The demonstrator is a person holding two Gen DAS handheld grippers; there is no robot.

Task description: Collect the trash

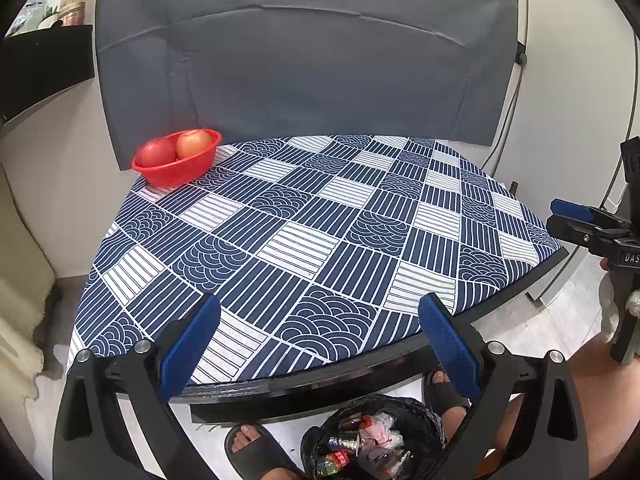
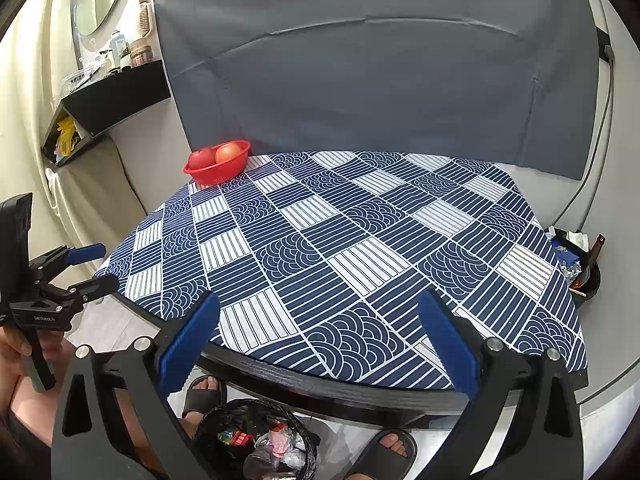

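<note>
A bin with a black bag (image 1: 380, 436) (image 2: 256, 440) stands on the floor under the table's near edge, holding wrappers and crumpled plastic. My left gripper (image 1: 320, 336) hangs open over the near edge of the table, nothing between its blue pads. My right gripper (image 2: 318, 334) is open too, also above the near edge and holding nothing. Each gripper shows at the side of the other's view: the right one (image 1: 568, 216) and the left one (image 2: 96, 266), both with jaws apart. The blue-and-white patterned tablecloth (image 1: 304, 232) (image 2: 360, 248) carries no trash.
A red basket (image 1: 176, 164) (image 2: 218, 166) with two apples sits at the table's far left corner. A second dark bin (image 2: 580, 268) with a brown bottle and paper stands right of the table. The person's feet in black slippers (image 1: 256, 452) (image 2: 384, 452) flank the bin. A grey cloth backdrop hangs behind.
</note>
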